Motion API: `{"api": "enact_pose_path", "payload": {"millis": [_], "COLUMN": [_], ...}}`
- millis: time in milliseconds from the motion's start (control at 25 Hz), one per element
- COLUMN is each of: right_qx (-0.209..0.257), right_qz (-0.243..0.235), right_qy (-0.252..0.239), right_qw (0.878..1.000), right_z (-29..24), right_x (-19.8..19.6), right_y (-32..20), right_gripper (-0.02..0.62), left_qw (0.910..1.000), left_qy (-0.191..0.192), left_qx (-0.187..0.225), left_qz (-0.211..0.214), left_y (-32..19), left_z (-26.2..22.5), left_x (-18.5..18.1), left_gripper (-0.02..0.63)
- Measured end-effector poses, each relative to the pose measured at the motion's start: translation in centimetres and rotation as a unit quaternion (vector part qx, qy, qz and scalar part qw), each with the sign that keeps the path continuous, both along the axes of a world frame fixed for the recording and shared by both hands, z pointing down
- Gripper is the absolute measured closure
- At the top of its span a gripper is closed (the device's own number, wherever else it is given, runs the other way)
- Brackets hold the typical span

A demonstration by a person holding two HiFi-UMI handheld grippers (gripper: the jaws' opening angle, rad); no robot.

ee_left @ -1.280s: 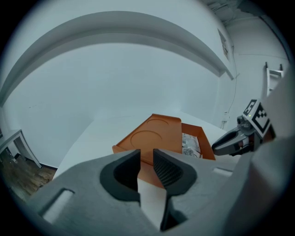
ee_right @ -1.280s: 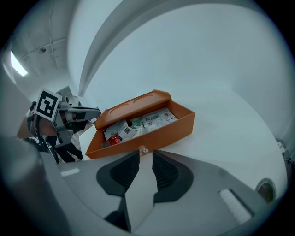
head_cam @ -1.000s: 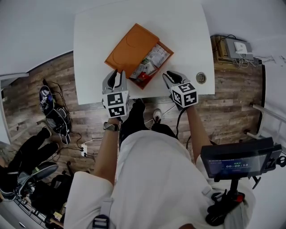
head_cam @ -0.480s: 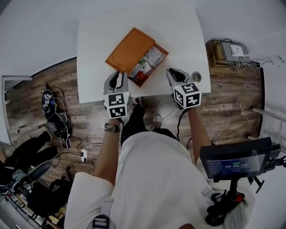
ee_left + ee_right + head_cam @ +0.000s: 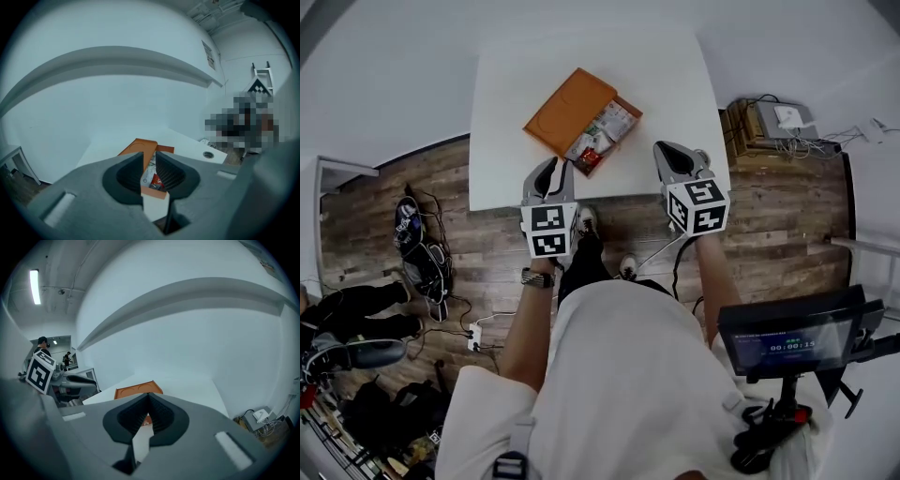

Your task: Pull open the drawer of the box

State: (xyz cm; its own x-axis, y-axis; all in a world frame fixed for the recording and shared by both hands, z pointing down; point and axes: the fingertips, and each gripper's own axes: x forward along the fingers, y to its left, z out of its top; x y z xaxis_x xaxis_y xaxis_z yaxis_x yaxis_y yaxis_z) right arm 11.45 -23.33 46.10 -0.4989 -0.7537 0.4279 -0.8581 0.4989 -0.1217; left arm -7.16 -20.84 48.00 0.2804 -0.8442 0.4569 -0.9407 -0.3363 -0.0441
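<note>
White shirt (image 5: 619,375), watch (image 5: 532,277), grey L gripper (image 5: 558,167), R gripper (image 5: 664,148) w/ marker cubes (image 5: 547,230) (image 5: 698,206).

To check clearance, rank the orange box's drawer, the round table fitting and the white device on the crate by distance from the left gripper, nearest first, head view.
1. Drawer, just ahead of the left gripper.
2. Round table fitting, to the right, by the right gripper.
3. White device, farthest right.
</note>
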Motion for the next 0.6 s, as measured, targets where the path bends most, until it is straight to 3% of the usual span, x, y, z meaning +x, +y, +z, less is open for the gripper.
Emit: {"api": "enact_pose_path", "payload": {"millis": [600], "right_qx": [0.114], "right_qz": [-0.025], "right_qy": [-0.037], "right_qw": [0.992], "right_z": [-12.4], "right_x": [1.3], "right_y": [6.3], "right_gripper": [0.592], "left_qw": [0.9943], "left_qy": [0.008], "left_qx": [0.105], "left_qz": [-0.017], "left_y": [6.3], "left_z": [-10.5], "left_x": [1.7], "left_gripper": [0.581]}}
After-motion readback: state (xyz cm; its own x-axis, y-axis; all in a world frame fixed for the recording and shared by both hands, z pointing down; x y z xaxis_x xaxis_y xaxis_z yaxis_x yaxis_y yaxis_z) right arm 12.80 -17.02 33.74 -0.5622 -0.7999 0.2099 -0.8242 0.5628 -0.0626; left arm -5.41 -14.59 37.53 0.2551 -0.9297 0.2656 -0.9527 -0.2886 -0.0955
